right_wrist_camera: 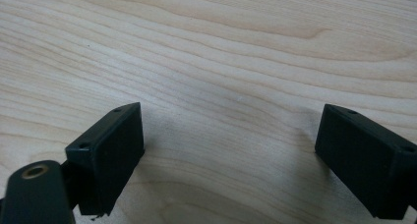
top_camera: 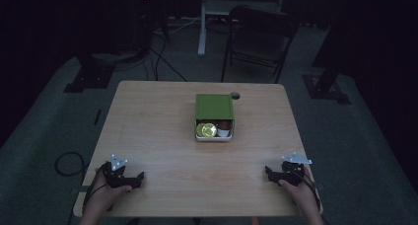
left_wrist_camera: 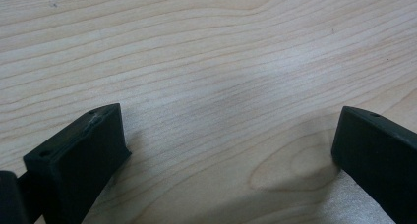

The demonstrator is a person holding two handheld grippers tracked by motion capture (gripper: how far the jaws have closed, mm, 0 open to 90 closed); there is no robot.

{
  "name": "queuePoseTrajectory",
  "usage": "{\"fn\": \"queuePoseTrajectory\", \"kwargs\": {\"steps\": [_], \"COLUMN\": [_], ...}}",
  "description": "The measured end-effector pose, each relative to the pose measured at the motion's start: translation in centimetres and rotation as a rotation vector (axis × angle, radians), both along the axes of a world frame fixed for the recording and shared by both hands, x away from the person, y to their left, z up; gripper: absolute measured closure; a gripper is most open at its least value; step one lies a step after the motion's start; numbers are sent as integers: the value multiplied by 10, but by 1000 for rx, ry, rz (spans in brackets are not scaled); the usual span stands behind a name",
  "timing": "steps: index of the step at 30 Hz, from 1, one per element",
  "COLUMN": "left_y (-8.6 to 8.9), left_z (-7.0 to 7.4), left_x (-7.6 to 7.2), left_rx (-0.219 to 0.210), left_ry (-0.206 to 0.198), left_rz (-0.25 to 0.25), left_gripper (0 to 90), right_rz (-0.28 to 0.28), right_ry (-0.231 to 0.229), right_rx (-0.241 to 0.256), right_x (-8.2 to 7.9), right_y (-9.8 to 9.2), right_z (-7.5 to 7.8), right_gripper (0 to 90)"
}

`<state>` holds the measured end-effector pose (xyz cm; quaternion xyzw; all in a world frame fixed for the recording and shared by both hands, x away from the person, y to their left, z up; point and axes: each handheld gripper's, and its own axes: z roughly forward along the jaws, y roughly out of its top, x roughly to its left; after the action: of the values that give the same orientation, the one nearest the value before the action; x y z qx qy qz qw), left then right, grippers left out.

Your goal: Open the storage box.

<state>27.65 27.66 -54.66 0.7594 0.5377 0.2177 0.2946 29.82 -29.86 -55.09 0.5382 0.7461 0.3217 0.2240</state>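
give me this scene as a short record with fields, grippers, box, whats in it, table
left gripper: open, empty, low at the table's near left corner
right gripper: open, empty, low at the near right corner
box: green sliding lid pushed partly back, near end open, at the table's middle towards the far side
contents: yellow-green round lid, a brown item and a white item beside it; too dim to identify
table: light wood, bare under both grippers
background: folding chair behind the table
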Motion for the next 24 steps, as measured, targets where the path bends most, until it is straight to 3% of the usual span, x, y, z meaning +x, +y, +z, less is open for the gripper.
{"fn": "queuePoseTrajectory", "kwargs": {"steps": [4,9,16,24], "left_y": [0,-2,-13,-30], "left_z": [0,0,1,5], "left_x": [0,-1,-1,2], "left_rx": [1,2,63,114], "left_ry": [0,-4,-60,-94], "left_rz": [-4,-48,-118,-175], "left_gripper": [5,6,15,15], "right_rz": [0,0,0,0], "right_ry": [0,0,0,0], "right_rx": [0,0,0,0], "right_x": [0,0,0,0], "right_y": [0,0,0,0], "right_z": [0,0,0,0], "right_gripper": [106,106,106,106]}}
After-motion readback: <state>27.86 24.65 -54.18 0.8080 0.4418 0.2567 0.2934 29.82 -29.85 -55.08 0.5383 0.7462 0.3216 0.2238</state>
